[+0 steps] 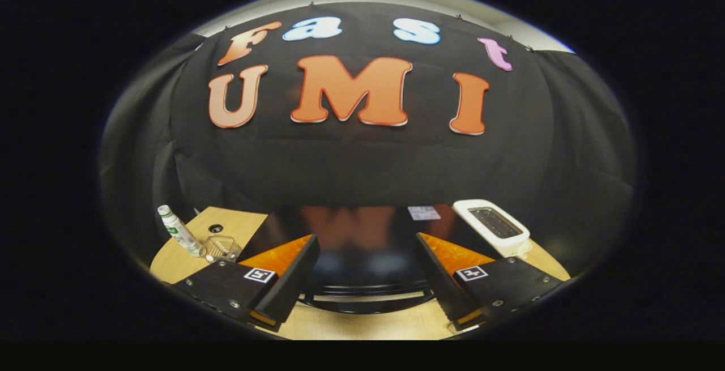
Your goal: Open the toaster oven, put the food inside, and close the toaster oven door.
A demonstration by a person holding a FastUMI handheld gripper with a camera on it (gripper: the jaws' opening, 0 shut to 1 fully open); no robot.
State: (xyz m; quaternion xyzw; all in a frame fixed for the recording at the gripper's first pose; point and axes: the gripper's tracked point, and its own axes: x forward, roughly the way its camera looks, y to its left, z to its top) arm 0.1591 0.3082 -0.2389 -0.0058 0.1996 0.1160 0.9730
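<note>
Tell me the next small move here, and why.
Probably ease the open gripper down onto the handle of the toaster oven. The door looks shut, and the bar lies between the spread fingers with neither touching it.

Between the fingers (317, 263): wide gap, with the shiny black toaster oven (362, 246) right ahead (a big block).
Left side: bottle (178, 230) and small wire basket (222, 247) stand close together.
Right side: white toaster (494, 225).
Near edge: bare worktop (362, 321).
</note>
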